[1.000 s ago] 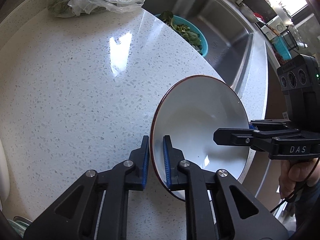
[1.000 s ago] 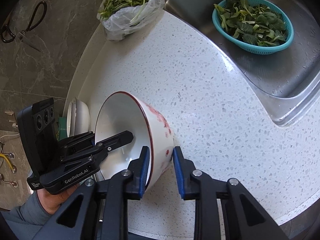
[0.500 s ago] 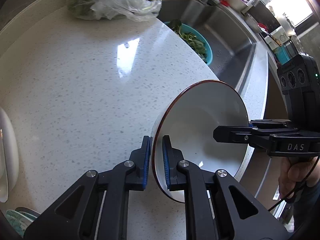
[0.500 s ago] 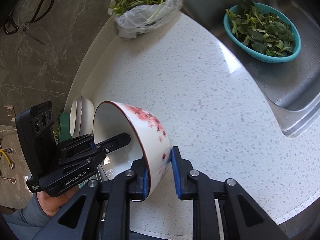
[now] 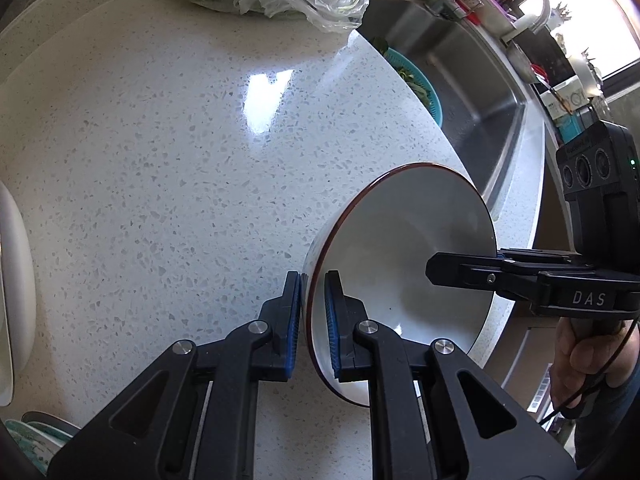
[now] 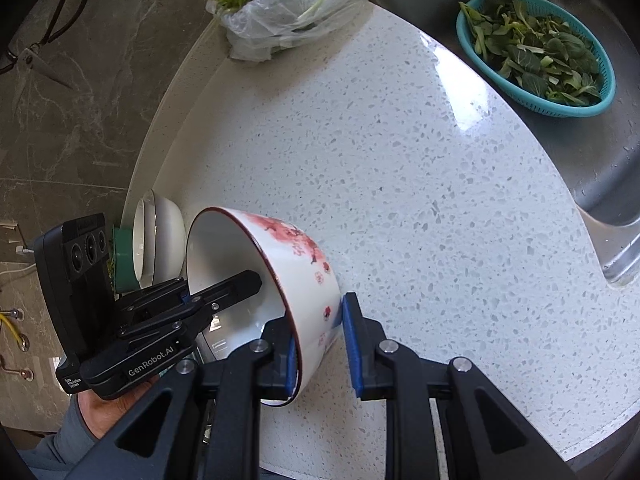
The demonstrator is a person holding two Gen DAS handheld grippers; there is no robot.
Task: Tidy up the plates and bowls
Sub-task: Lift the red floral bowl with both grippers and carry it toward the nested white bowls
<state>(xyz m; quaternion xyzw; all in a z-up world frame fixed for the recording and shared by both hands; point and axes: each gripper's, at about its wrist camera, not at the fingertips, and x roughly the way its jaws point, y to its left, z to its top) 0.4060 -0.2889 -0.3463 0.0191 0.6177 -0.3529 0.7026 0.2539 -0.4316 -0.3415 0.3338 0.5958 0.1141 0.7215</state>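
Observation:
A white bowl (image 5: pixel 400 264) with a dark red rim and red flowers on its outer wall (image 6: pixel 296 256) hangs tilted on its side just above the speckled white counter (image 5: pixel 160 160). My left gripper (image 5: pixel 312 280) is shut on the rim, one blue pad inside and one outside. On the opposite side of the rim my right gripper (image 6: pixel 316 314) is shut on the bowl wall. Each gripper shows in the other's view: the right gripper (image 5: pixel 440 270) comes in from the right, the left gripper (image 6: pixel 224 288) from the left, each held by a hand.
Stacked white bowls (image 6: pixel 160 240) and a green dish (image 6: pixel 122 260) stand on edge left of the held bowl. A bag of greens (image 6: pixel 292 8) lies at the counter's back. A teal colander (image 6: pixel 536 52) of leaves sits in the steel sink (image 5: pixel 480 80). A white dish (image 5: pixel 12 288) shows at the left.
Both grippers have carried the bowl leftward across the counter, nearer the stacked white bowls. The right jaws have narrowed onto the bowl wall. A white dish has entered the left wrist view.

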